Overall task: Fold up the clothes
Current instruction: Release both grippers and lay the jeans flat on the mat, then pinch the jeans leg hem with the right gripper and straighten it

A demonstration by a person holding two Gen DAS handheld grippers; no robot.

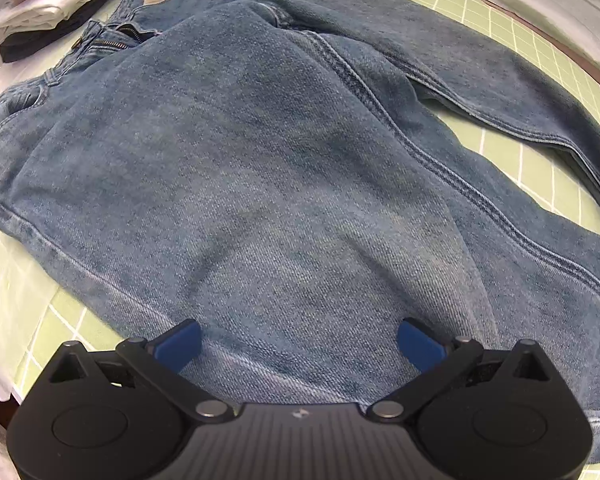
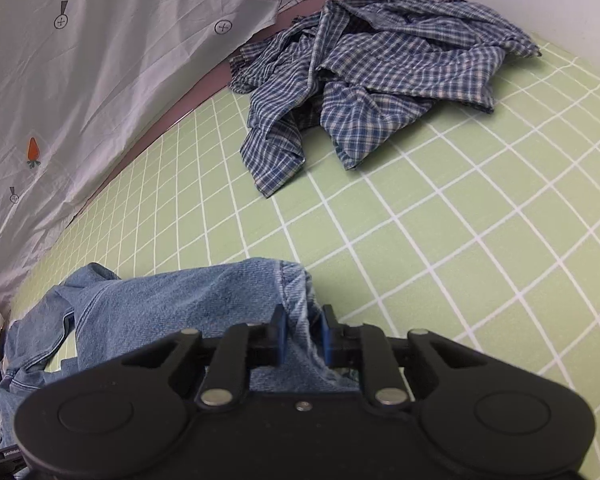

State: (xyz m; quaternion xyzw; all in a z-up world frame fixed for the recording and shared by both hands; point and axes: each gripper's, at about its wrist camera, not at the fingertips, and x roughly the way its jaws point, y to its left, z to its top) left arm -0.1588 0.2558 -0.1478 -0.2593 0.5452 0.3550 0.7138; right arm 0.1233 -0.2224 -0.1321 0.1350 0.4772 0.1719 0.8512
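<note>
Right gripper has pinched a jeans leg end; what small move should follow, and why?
Probably lift the right gripper and carry the leg end toward the waistband: its pads clamp the jeans hem, while the left gripper hovers wide open over flat denim.

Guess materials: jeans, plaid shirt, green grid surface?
Jeans: washed blue denim, diagonal twill weave and double-stitched seams. Plaid shirt: thin woven fabric, likely cotton, crumples softly. Green grid surface: smooth, matte; looks like a printed sheet or mat, unclear which.

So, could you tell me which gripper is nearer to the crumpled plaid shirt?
Right. The right gripper, clamped on the jeans' leg end, faces the plaid shirt across bare green sheet. The left gripper hangs open over the jeans' thigh; no shirt in its view.
</note>
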